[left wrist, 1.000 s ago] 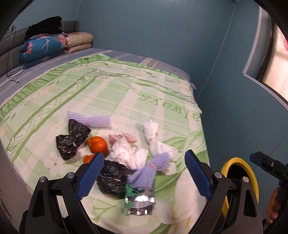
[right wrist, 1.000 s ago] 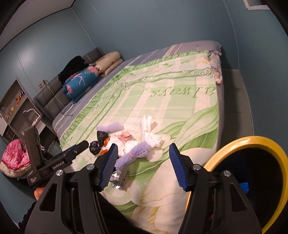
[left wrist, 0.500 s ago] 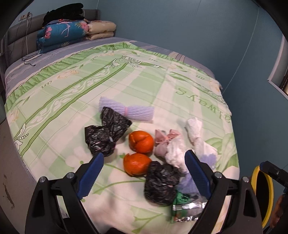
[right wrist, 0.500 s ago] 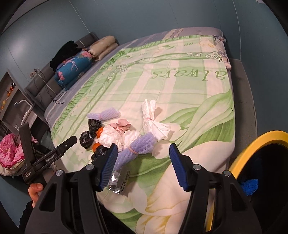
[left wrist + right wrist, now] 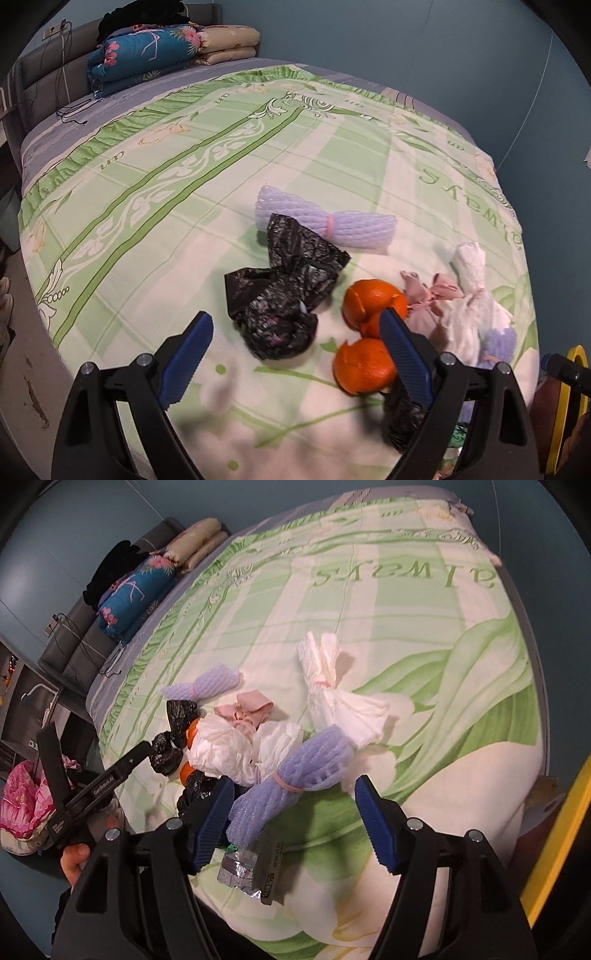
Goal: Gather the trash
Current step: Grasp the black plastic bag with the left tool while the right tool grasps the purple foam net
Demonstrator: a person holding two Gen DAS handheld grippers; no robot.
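Trash lies in a pile on the green bedspread [image 5: 155, 206]. In the left wrist view my left gripper [image 5: 295, 356] is open just above a crumpled black bag [image 5: 284, 295], with two orange peels [image 5: 364, 365] by its right finger. A purple foam net [image 5: 332, 221] lies behind the bag. In the right wrist view my right gripper [image 5: 295, 821] hangs over a second purple foam net [image 5: 295, 775]; its jaws are opening and the net lies between them, untouched. A silver foil wrapper [image 5: 243, 867] lies under the net's near end.
White tied bundles [image 5: 332, 698], a crumpled white bag [image 5: 221, 749] and a pink wrapper [image 5: 251, 705] sit in the pile. A yellow-rimmed bin [image 5: 554, 849] stands off the bed's corner. Folded quilts [image 5: 147, 51] are stacked at the headboard.
Both grippers have come down and closer to the pile. The left view has swung onto the black bag and orange peels. The right jaws stand wider apart.
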